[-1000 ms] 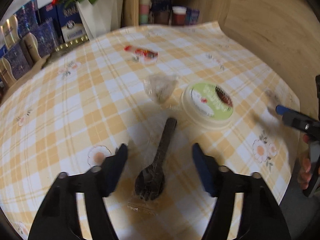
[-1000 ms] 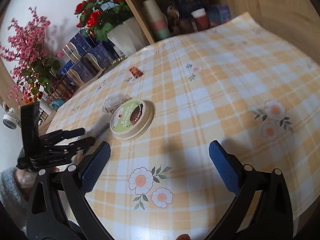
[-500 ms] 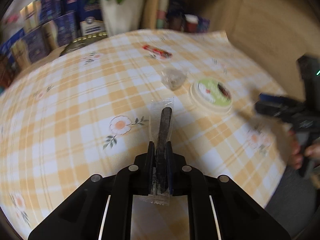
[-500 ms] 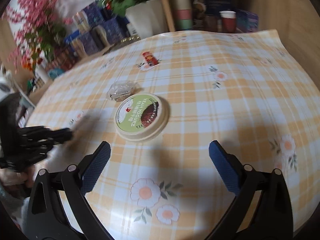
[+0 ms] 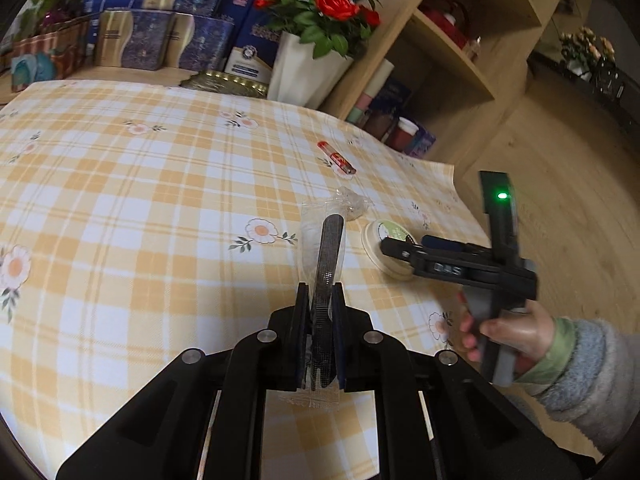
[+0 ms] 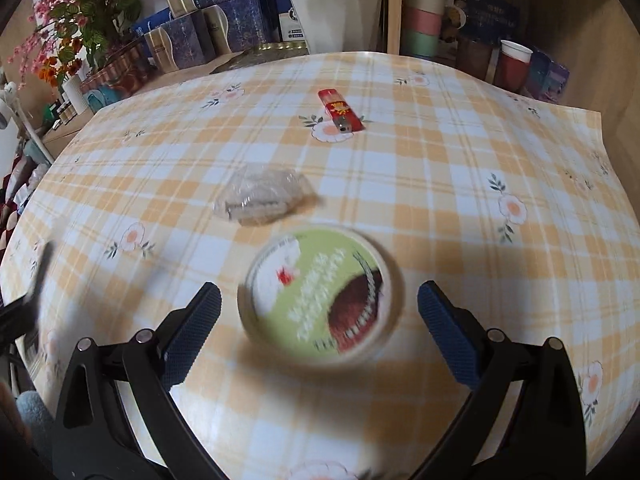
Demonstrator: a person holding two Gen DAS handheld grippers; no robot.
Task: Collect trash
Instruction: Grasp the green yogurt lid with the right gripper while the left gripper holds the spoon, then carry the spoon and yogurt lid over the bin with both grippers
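The left gripper (image 5: 319, 332) has its jaws clamped on the wrapped fork (image 5: 326, 276), a black plastic fork in a clear sleeve. The handle sticks forward past the jaws and the sleeve's sealed end hangs below them. The fork looks lifted clear of the counter (image 5: 120, 208), though the wrist view does not settle how high.

The right gripper (image 6: 320, 320) has its jaws wide apart, one on each side of the lid (image 6: 320, 296), a round one with a green label lying flat on the checked cloth. Neither jaw touches it, and the blur makes it hard to say how close they stand above the cloth. In the left view the right gripper reaches over the lid from the counter's near edge.

Beyond the lid, just beside it, lies a crumpled clear wrapper (image 6: 262, 196); farther back, well apart, is a red lighter (image 6: 340, 110) (it may not count as trash). No bin shows in either view.

My reading: one piece is already in hand on the left, and the step now under way is the right-hand pickup of the lid. The next move calls for lowering the jaws to the lid's rim and closing squarely across it, since a flat, shallow lid could slip out from under them. The wrapper remains to be collected.
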